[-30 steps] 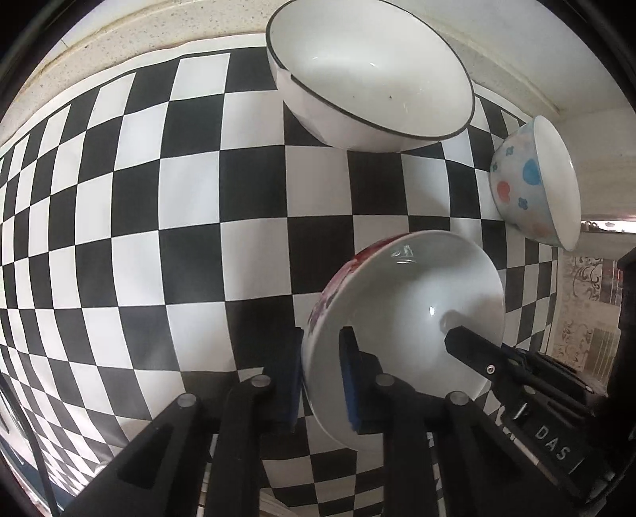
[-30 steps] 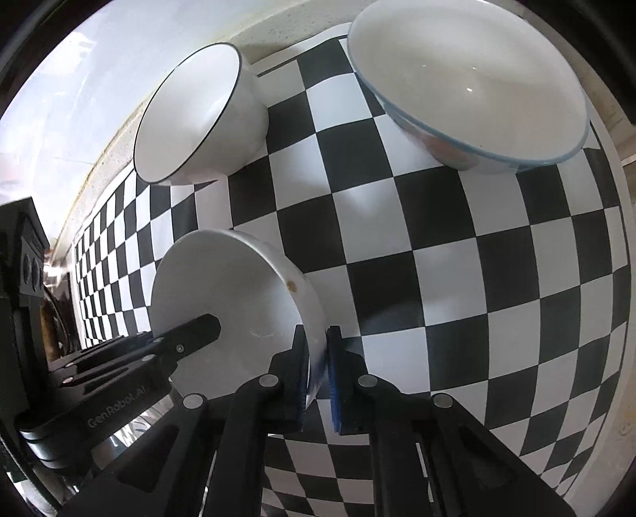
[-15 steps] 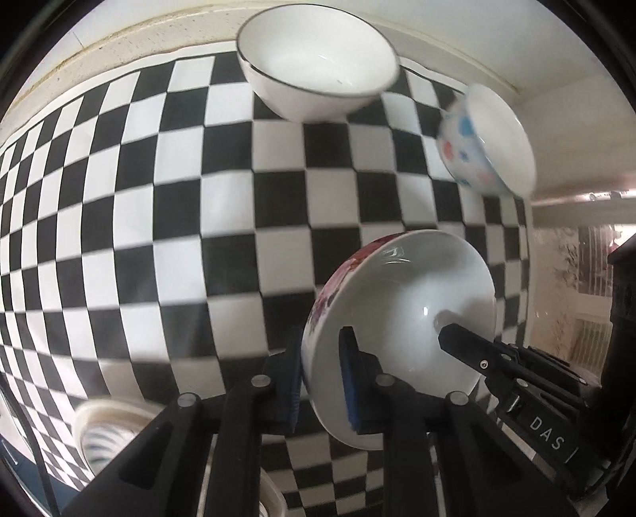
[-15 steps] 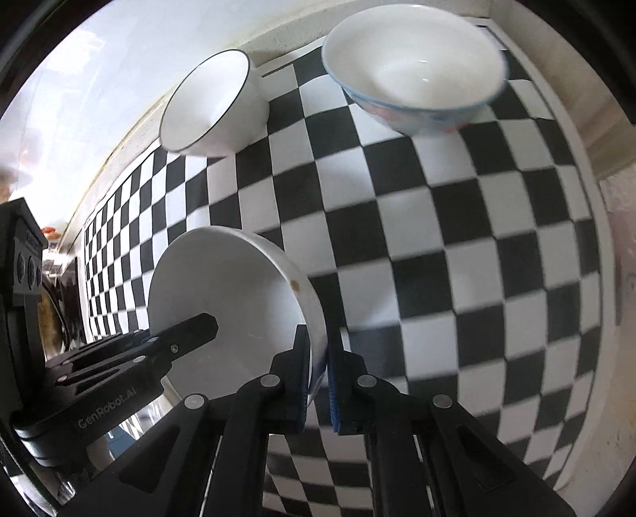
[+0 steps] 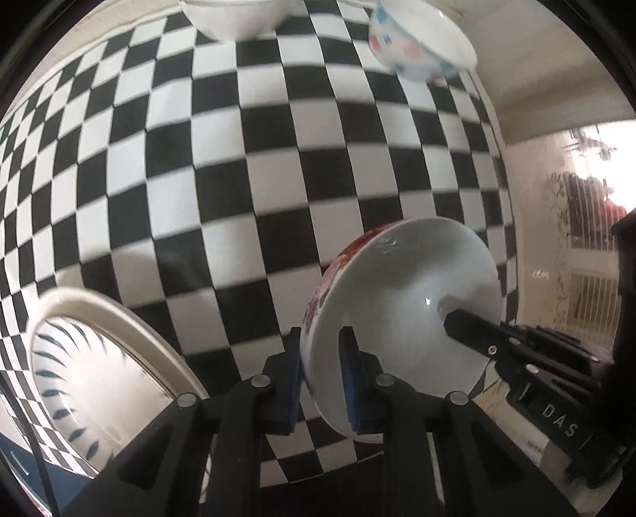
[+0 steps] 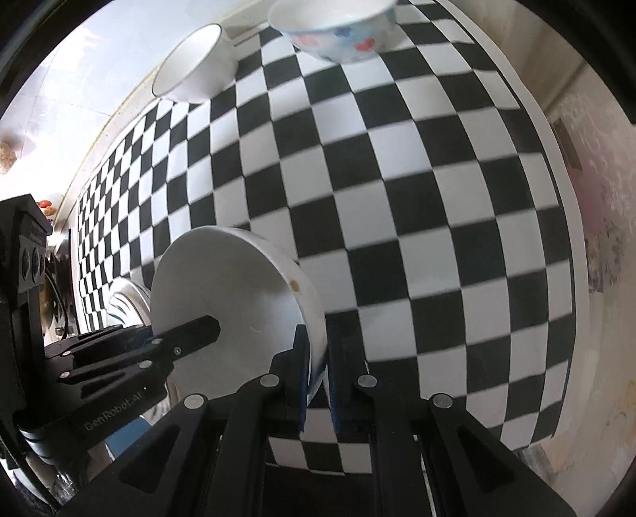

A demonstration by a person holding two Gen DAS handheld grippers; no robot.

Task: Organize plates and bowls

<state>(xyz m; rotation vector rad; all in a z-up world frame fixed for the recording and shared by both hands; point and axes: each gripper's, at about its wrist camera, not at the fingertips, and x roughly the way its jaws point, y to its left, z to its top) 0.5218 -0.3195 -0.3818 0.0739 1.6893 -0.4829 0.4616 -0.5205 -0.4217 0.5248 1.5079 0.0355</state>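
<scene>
Bowl (image 5: 401, 314) with the floral outside hangs in the air over the checkered cloth (image 5: 246, 159), pinched at opposite sides of its rim: left gripper (image 5: 321, 381) and right gripper (image 6: 317, 381) each clamp narrow on the rim. Striped plate (image 5: 99, 358) sits low at the left; dotted bowl (image 6: 338, 32) and black-rimmed bowl (image 6: 194, 63) wait at the far edge. My read: keep both grips level and matched, carry slowly, lower squarely before letting go.
</scene>
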